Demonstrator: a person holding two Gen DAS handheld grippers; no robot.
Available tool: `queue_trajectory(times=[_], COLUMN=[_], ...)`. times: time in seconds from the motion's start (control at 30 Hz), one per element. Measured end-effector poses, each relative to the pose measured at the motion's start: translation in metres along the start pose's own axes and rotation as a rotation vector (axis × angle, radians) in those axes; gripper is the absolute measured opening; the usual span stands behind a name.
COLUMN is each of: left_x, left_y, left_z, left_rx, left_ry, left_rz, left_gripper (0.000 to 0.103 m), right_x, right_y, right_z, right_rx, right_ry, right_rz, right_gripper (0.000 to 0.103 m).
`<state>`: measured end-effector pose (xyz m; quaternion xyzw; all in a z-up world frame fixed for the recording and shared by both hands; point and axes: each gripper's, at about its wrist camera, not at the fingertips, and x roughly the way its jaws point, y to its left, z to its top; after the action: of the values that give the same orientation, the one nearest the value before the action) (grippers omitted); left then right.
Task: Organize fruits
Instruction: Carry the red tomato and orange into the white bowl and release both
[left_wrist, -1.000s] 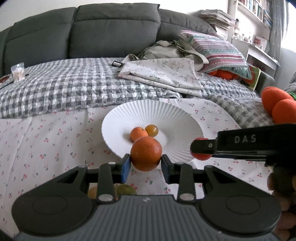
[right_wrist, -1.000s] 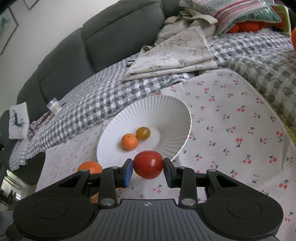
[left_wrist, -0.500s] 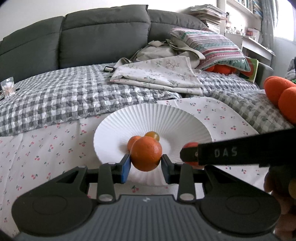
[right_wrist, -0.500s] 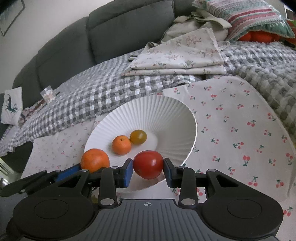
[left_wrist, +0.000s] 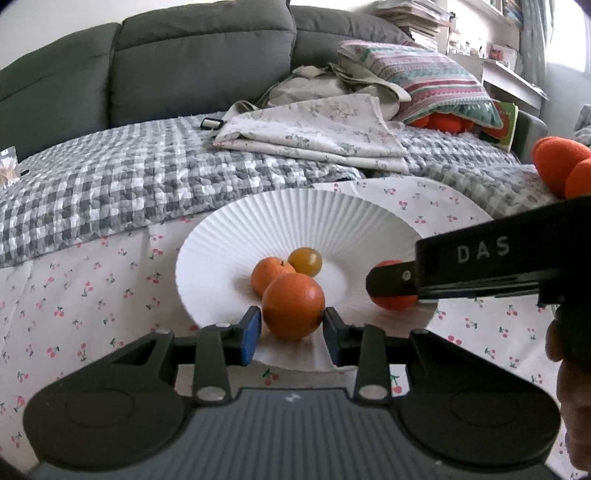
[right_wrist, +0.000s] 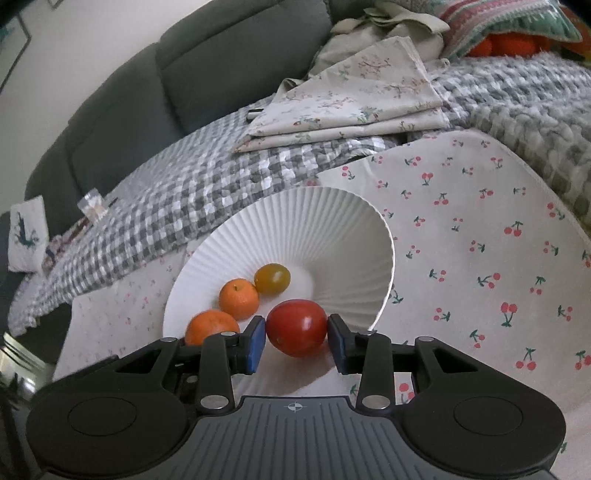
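A white ribbed plate (left_wrist: 280, 221) (right_wrist: 332, 221) sits on the cherry-print cloth and holds a small orange (left_wrist: 267, 273) (right_wrist: 238, 297) and a yellow-green tomato (left_wrist: 305, 260) (right_wrist: 272, 277). My left gripper (left_wrist: 293, 330) holds a large orange (left_wrist: 293, 310) (right_wrist: 210, 326) low over the plate's near rim; its pads look slightly parted from the fruit. My right gripper (right_wrist: 296, 341) holds a red tomato (right_wrist: 297, 326) (left_wrist: 391, 284) over the plate's near right rim, pads also slightly parted.
A cherry-print cloth (right_wrist: 480, 240) covers the surface, and a grey checked blanket (left_wrist: 110, 177) lies behind it. Folded floral fabric (left_wrist: 314, 129), a striped pillow (left_wrist: 424, 85) and a grey sofa back (left_wrist: 184, 59) stand further back. Orange plush shapes (left_wrist: 565, 166) are at the right.
Both grippers moved forward over the plate and lowered with their fruits. The jaws of both now look a little wider around the orange and the tomato.
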<state>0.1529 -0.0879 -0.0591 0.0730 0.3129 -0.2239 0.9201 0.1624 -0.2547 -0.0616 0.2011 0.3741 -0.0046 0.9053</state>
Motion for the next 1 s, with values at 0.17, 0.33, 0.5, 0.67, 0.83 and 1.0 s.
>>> queue_trajectory(times=[0.17, 0.33, 0.5, 0.67, 0.83, 1.0], left_x=[-0.004, -0.017, -0.034, -0.052, -0.068, -0.082], left_y=[0.002, 0.011, 0.039, 0.061, 0.066, 0.065], left_z=[0.002, 0.008, 0.013, 0.011, 0.004, -0.007], left_rx=[-0.018, -0.066, -0.191, -0.294, -0.323, -0.311], left_ry=[-0.022, -0.043, -0.06, -0.059, -0.054, -0.03], left_rz=[-0.005, -0.016, -0.004, 0.006, -0.018, -0.013], left_gripper=[0.062, 0.062, 0.063, 0.064, 0.064, 0.064], right_x=[-0.005, -0.012, -0.022, -0.037, -0.051, -0.066], right_y=[-0.002, -0.002, -0.012, -0.016, -0.012, -0.003], right_z=[0.002, 0.005, 0.011, 0.014, 0.006, -0.001], right_rx=[0.027, 0.036, 0.114, 0.175, 0.192, 0.162], right_ry=[-0.026, -0.048, -0.043, -0.049, -0.029, -0.032], right_rz=[0.006, -0.006, -0.001, 0.014, 0.055, 0.078], right_gripper=[0.057, 0.059, 0.059, 0.063, 0.07, 0.075])
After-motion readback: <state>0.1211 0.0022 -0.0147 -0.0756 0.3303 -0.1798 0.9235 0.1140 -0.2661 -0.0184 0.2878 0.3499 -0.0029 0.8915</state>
